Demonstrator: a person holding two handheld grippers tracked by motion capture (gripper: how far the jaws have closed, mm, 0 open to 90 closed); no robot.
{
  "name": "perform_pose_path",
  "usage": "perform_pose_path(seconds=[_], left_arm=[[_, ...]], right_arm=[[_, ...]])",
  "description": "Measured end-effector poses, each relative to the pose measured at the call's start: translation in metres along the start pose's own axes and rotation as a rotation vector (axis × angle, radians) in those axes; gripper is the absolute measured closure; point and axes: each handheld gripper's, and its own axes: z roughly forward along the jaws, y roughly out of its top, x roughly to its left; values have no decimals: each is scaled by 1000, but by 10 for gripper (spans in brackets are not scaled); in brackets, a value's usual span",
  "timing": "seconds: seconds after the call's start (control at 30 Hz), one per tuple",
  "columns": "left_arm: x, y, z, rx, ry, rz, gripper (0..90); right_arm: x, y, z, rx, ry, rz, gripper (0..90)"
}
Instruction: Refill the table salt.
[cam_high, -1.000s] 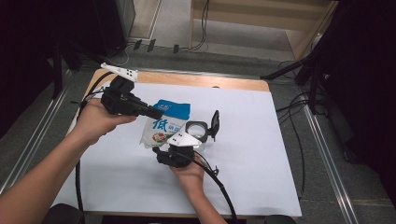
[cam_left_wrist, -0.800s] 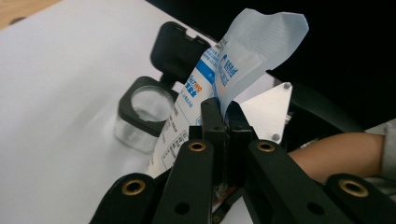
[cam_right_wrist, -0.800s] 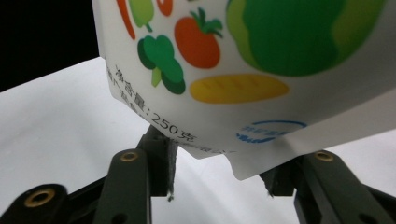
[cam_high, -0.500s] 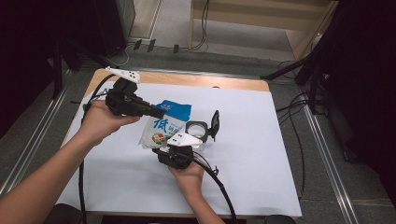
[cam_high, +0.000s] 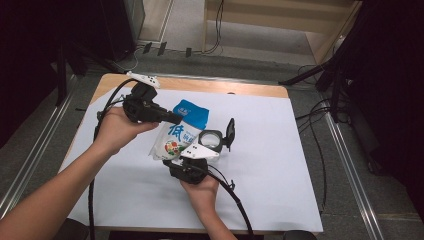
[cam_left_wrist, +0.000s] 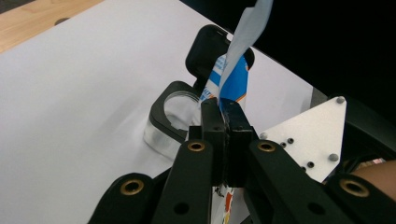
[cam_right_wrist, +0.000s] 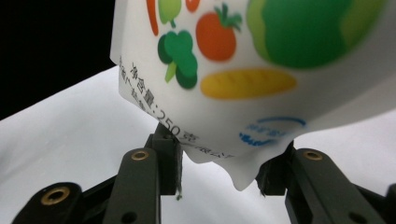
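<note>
Bag (cam_high: 181, 131) lifted higher, right gripper (cam_right_wrist: 219, 175) has just been closing around its bottom corner.
Left gripper (cam_left_wrist: 226, 119) pinches the bag's top edge; jar (cam_high: 212, 138) at three o'clock.

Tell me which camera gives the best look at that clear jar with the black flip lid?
The left gripper view: the jar sits close, open, its lid flipped back behind the bag. The high view shows it small beside the bag.
</note>
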Motion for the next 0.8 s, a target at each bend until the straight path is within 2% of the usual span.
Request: perform_pose_path(seconds=[0.17, 0.27, 0.3, 0.43, 0.57, 0.67, 0.8], left_arm=[[2, -1, 3, 13, 24, -23, 900], [4, -1, 3, 12, 27, -40, 900], [4, 0, 3, 14, 17, -42, 900], [2, 2, 6, 23, 24, -24, 900], [0, 3, 12, 32, 17, 3, 900], [-1, 4, 16, 26, 18, -1, 883], [2, 4, 24, 56, 16, 1, 870]], right_arm=[[0, -5, -3, -8, -17, -17, 599], [1, -7, -3, -6, -12, -36, 590], [1, -6, -3, -6, -7, -40, 588], [0, -5, -1, 8, 2, -43, 603], [-1, -5, 0, 17, 17, -20, 621], [-2, -5, 1, 10, 37, 8, 630], [0, -4, 0, 11, 41, 4, 631]])
